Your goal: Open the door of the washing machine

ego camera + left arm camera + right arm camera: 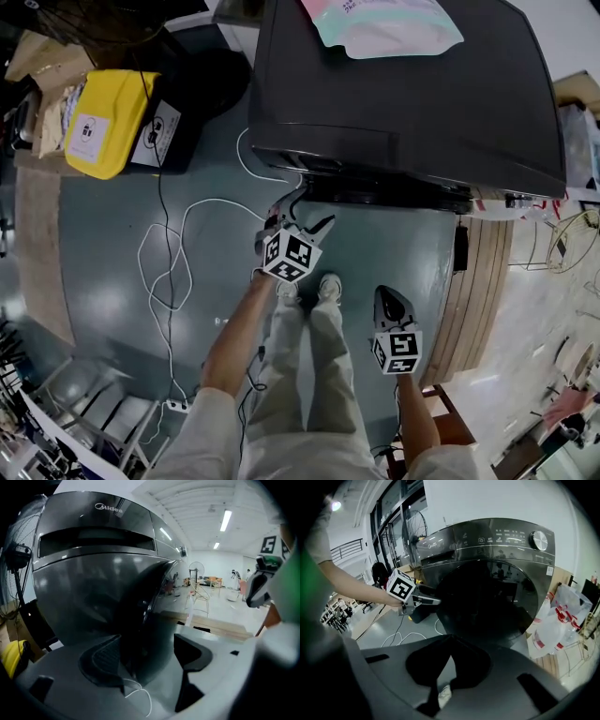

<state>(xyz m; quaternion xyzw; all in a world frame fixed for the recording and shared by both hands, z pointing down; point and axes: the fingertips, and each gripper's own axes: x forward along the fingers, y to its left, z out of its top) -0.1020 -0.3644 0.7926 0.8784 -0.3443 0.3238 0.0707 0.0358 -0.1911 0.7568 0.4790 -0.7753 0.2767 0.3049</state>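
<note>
Washing machine door (487, 602), round and dark, looks shut or barely ajar. The left gripper (145, 656), jaws apart, straddles the door's left edge. The right gripper (391, 300), closed and empty, hangs short of the door. Gripping and pulling are not yet done.

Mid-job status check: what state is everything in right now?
Dark grey washing machine's round door: looks shut, not swung out.
Left gripper: open, jaws at the door's edge.
Right gripper: shut, empty, away from the machine.
Pink and teal pouch: lying flat on the machine's top.
</note>
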